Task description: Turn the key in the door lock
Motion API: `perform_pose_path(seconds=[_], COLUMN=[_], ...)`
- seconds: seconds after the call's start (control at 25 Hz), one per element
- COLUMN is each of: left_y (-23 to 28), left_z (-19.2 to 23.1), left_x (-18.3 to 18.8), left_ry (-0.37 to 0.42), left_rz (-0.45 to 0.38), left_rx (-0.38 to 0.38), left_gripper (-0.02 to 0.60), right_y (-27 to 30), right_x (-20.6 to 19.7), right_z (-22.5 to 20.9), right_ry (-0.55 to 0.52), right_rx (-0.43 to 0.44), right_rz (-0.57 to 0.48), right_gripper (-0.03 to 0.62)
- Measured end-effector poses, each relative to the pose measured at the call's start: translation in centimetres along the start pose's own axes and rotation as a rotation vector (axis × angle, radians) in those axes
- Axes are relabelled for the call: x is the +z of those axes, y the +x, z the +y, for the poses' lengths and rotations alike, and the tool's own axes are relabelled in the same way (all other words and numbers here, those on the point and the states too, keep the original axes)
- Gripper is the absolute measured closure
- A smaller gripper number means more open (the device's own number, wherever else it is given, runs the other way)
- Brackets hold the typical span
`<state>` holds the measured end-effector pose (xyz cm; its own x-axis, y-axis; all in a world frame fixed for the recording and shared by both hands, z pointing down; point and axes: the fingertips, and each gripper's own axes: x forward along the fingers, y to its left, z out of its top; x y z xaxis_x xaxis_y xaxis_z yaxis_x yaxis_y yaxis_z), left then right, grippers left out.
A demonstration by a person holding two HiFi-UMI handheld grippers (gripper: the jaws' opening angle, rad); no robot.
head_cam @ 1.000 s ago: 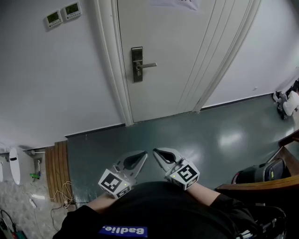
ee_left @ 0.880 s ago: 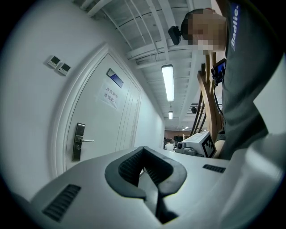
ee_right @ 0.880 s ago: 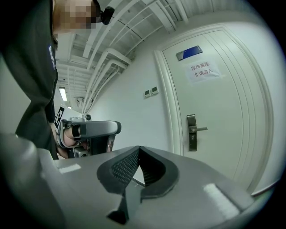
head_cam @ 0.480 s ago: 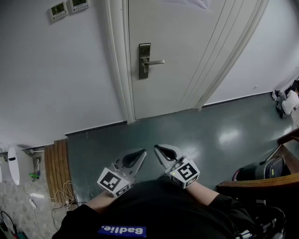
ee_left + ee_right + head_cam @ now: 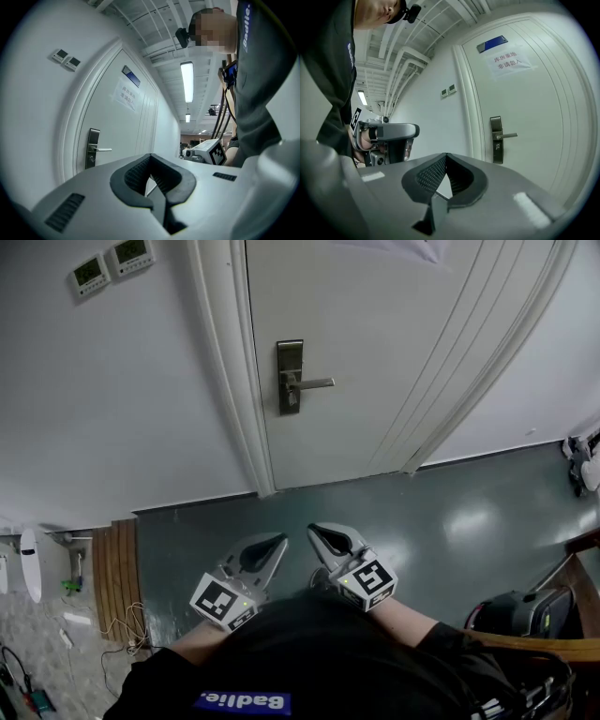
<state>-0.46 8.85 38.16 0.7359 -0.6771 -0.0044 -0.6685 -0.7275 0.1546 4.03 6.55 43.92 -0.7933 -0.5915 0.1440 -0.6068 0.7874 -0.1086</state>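
Observation:
A metal lock plate [image 5: 290, 377] with a lever handle [image 5: 314, 384] sits on the white door's left edge. Something small shows under the lever, too small to tell whether it is a key. My left gripper [image 5: 278, 540] and right gripper [image 5: 314, 531] are held side by side close to my body, well short of the door, both shut with nothing in them. The left gripper view shows the lock plate [image 5: 93, 147] beyond the closed jaw tips [image 5: 150, 155]. In the right gripper view the plate [image 5: 496, 139] stands right of the closed tips [image 5: 446, 155].
Two small wall panels [image 5: 105, 262] hang left of the door frame [image 5: 230, 381]. A wooden slatted board [image 5: 115, 573] and loose cables lie at the left on the floor. A dark bag and wooden furniture [image 5: 525, 610] stand at the right. A paper notice [image 5: 508, 61] is on the door.
The door and lock have come closer and sit lower in the head view. Both grippers moved forward together towards the door, still shut and side by side.

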Motion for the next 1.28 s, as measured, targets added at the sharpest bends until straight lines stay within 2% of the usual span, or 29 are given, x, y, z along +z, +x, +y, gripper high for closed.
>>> perform_pose_path(seconds=[0.28, 0.48, 0.64, 0.88, 1.12, 1.28], left_y=[7.1, 9.3, 10.0, 10.0, 9.3, 8.7], left_z=[4.4, 6.3, 7.7, 10.7, 14.2, 16.4], left_x=[0.7, 0.4, 0.4, 0.6, 1.4, 2.0], left_ry=[0.004, -0.005, -0.005, -0.017, -0.018, -0.013], left_rz=[-0.007, -0.001, 0.002, -0.001, -0.009, -0.017], left_rx=[0.113, 0.144, 0.128, 0.078, 0.034, 0.009], left_gripper=[0.588, 0.588, 0.588, 0.588, 0.588, 0.588], right_y=[3.0, 4.7, 6.2, 9.2, 12.9, 15.2], right_x=[0.9, 0.8, 0.5, 0.4, 0.5, 0.6], right_z=[-7.8, -10.7, -11.3, -11.9, -12.9, -14.0], right_ry=[-0.073, -0.072, -0.090, -0.127, -0.235, -0.262], right_rx=[0.078, 0.085, 0.082, 0.027, -0.070, -0.122], right_rz=[0.023, 0.032, 0.051, 0.088, 0.134, 0.165], right_gripper=[0.592, 0.592, 0.592, 0.591, 0.589, 0.588])
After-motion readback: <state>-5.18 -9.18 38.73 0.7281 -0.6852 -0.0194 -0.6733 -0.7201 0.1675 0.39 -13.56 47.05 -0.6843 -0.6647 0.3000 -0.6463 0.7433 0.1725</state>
